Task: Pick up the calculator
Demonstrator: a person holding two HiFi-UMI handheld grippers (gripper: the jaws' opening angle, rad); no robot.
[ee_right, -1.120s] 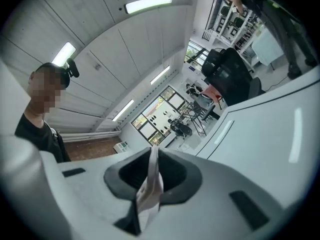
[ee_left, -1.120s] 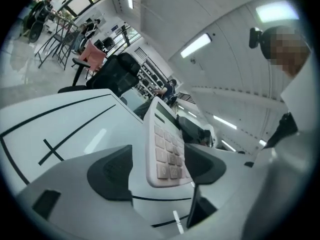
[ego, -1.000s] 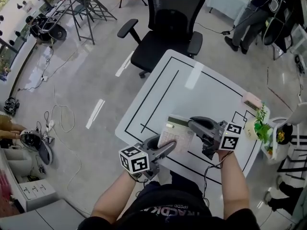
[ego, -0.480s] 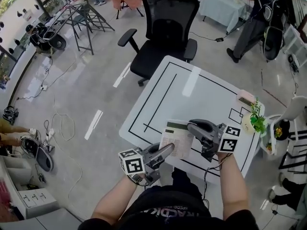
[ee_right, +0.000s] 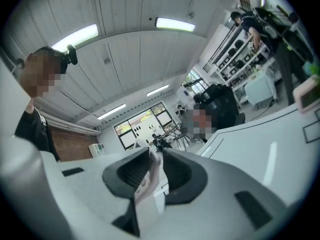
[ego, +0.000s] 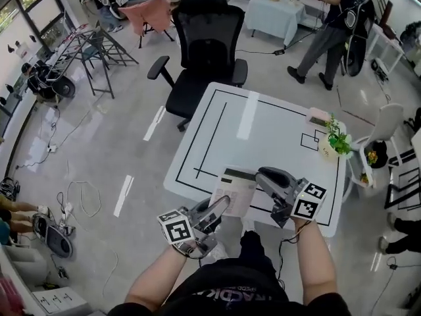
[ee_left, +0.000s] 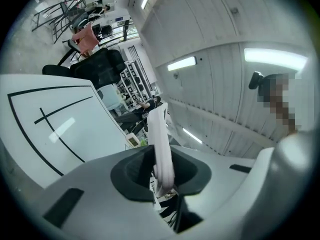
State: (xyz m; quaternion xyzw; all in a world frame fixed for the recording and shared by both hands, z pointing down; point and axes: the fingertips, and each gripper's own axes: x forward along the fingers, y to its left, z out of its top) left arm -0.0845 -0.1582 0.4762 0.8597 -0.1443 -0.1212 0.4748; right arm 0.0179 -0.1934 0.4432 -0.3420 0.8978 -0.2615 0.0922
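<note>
The calculator (ego: 235, 188), a pale flat slab with a dark strip at its far end, hangs above the near edge of the white table (ego: 276, 124), between both grippers. My left gripper (ego: 222, 205) grips its near-left edge, jaws still closing; in the left gripper view the calculator (ee_left: 161, 144) stands edge-on between the pads. My right gripper (ego: 262, 176) sits at its right side with jaws opening. In the right gripper view the calculator (ee_right: 150, 181) still lies between the jaws, leaning on one side with a gap on the other.
The table carries black taped lines, a small potted plant (ego: 337, 140) and a pink object (ego: 318, 116) at its far right corner. A black office chair (ego: 204, 45) stands beyond the table. A person (ego: 329, 25) stands at the back right; cables lie on the floor left.
Both grippers have risen with the calculator, lifting it off the table. The left jaws have closed on its near edge, and the right jaws have widened slightly.
</note>
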